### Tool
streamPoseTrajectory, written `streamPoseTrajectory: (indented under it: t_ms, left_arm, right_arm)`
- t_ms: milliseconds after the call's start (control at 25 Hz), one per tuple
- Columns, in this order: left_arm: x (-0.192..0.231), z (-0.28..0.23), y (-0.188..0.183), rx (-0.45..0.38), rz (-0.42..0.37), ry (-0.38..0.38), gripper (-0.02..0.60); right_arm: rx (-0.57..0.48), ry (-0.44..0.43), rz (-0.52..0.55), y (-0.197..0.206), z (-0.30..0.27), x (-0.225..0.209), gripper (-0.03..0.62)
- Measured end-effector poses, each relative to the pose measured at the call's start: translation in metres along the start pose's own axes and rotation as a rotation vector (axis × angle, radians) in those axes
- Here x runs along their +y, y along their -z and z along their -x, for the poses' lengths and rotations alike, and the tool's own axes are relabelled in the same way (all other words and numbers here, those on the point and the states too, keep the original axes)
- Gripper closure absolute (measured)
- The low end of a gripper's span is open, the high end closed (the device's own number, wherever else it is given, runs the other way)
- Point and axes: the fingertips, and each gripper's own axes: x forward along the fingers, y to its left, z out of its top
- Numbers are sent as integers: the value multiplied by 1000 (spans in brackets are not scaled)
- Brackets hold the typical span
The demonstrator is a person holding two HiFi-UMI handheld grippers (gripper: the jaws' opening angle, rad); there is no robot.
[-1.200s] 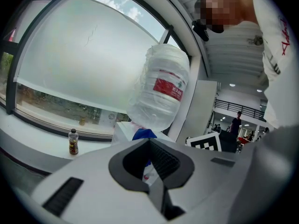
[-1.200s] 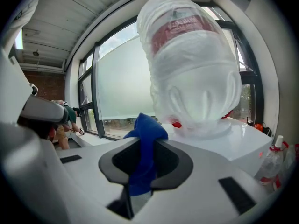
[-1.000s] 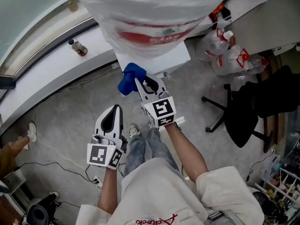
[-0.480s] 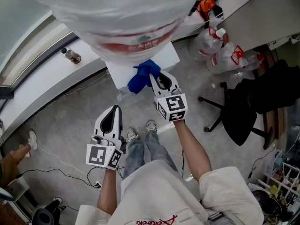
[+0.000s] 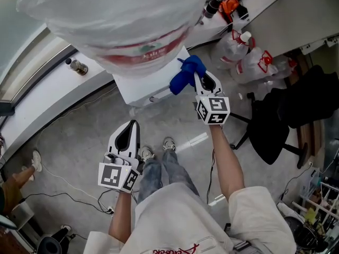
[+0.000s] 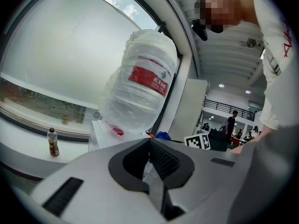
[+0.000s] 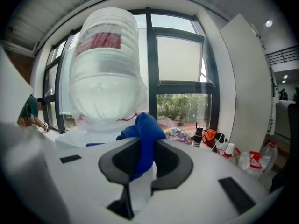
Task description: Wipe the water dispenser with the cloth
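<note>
The water dispenser [image 5: 139, 82] is a white cabinet topped by a big plastic-wrapped bottle [image 5: 114, 15] with a red label. My right gripper [image 5: 197, 76] is shut on a blue cloth [image 5: 186, 72], held up by the dispenser's right front corner. In the right gripper view the blue cloth [image 7: 142, 141] bunches between the jaws, with the bottle [image 7: 106, 64] just ahead on the left. My left gripper [image 5: 127, 136] hangs low over the floor, jaws shut and empty. Through the left gripper view the bottle [image 6: 140, 85] stands well ahead.
A small bottle [image 5: 77, 66] stands on the white sill at left. Empty water jugs [image 5: 249, 54] and a black office chair [image 5: 275, 126] crowd the right. Cables [image 5: 58, 181] trail on the floor. The person's feet [image 5: 156, 150] stand just before the dispenser.
My right gripper has carried the blue cloth up and to the right, from the dispenser's front to its right front corner. The left gripper has stayed put.
</note>
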Motion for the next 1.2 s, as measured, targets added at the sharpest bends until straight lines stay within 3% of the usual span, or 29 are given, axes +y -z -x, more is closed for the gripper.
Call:
streamPoseTrajectory:
  t_ms: [280, 520, 800, 1200]
  left_arm:
    - [-2, -1, 0, 5, -8, 1, 571]
    - [-10, 0, 0, -3, -10, 22, 571]
    - [-13, 22, 0, -23, -21, 21, 571]
    - [14, 72, -4, -58, -15, -57, 571]
  right_arm:
    - [18, 88, 11, 2, 4, -45, 514]
    - [-33, 71, 37, -17, 22, -26, 514]
    - [-106, -37, 16, -28, 61, 71, 514]
    - [-67, -366, 48, -1, 70, 258, 514]
